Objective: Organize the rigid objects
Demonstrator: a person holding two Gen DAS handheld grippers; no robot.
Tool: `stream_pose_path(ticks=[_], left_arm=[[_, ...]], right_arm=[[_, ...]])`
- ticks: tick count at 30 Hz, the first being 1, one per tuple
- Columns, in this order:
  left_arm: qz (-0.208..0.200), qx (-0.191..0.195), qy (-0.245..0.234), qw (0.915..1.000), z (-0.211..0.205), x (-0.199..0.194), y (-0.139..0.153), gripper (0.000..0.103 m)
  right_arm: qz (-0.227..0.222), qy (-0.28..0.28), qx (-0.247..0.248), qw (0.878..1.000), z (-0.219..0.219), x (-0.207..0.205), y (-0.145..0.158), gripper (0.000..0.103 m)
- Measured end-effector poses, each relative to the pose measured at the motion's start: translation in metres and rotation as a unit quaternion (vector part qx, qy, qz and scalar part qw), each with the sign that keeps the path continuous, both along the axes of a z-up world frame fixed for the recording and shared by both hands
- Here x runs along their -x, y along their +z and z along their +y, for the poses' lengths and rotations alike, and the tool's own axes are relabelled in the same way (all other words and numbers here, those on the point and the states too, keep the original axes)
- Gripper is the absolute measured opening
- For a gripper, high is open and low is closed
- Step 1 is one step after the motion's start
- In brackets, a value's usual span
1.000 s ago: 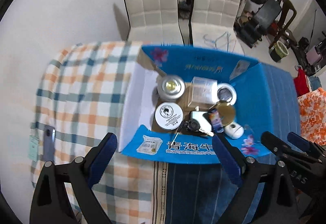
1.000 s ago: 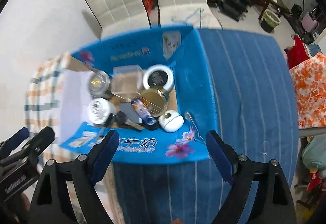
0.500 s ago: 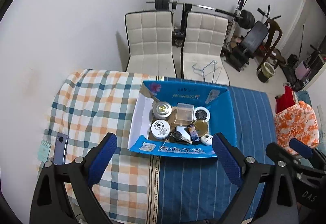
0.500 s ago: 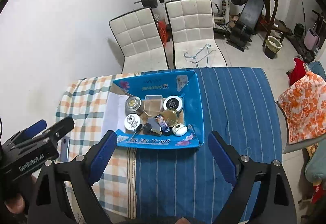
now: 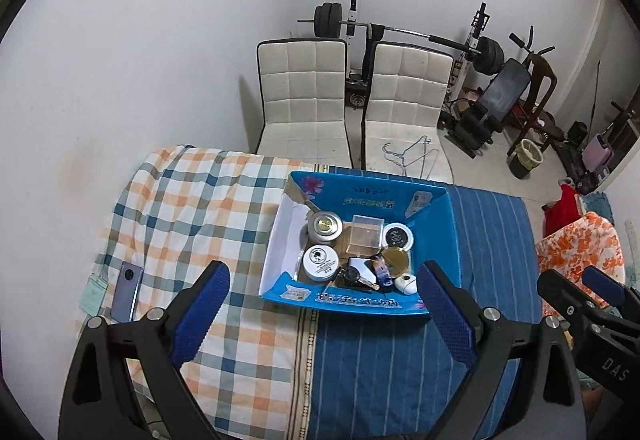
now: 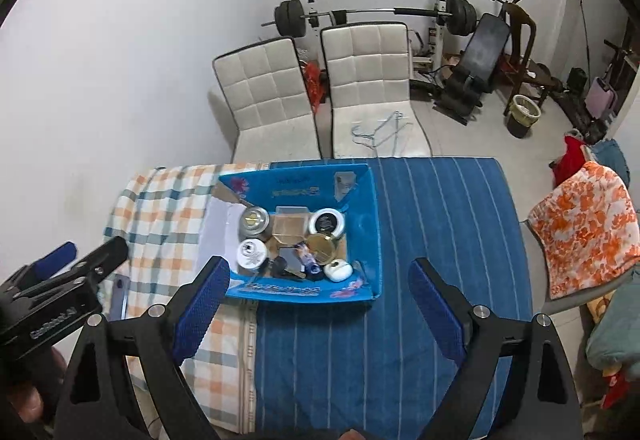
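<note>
A blue cardboard box lies open on the cloth-covered table. Inside it sit round tins, a clear square case, a gold lid, a white earbud-like case, keys and other small items. High above the table, my left gripper hangs open and empty, nearer than the box. My right gripper is likewise open with nothing between its fingers. Each gripper appears at the edge of the other's view.
A purple phone and a card lie on the checked cloth at the left. The blue striped cloth covers the right half. Two white chairs stand behind the table; gym gear and a bin lie beyond.
Both grippers rose well away from the box, so it looks much smaller and the room shows. Since half a second ago they have barely moved. Both stay open and empty.
</note>
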State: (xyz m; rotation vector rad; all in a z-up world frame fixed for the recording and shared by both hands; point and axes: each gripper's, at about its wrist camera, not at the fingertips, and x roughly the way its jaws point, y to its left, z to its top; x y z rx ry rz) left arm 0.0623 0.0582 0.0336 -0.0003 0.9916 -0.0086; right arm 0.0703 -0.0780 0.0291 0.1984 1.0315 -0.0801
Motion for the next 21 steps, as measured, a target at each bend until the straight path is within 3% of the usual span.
stream_pose_path(ticks=[21], left_arm=[[0.044, -0.014, -0.011, 0.9989, -0.009, -0.009, -0.033, 0.096]], right_arm=[[0.026, -0.014, 0.015, 0.999, -0.006, -0.012, -0.029, 0.093]])
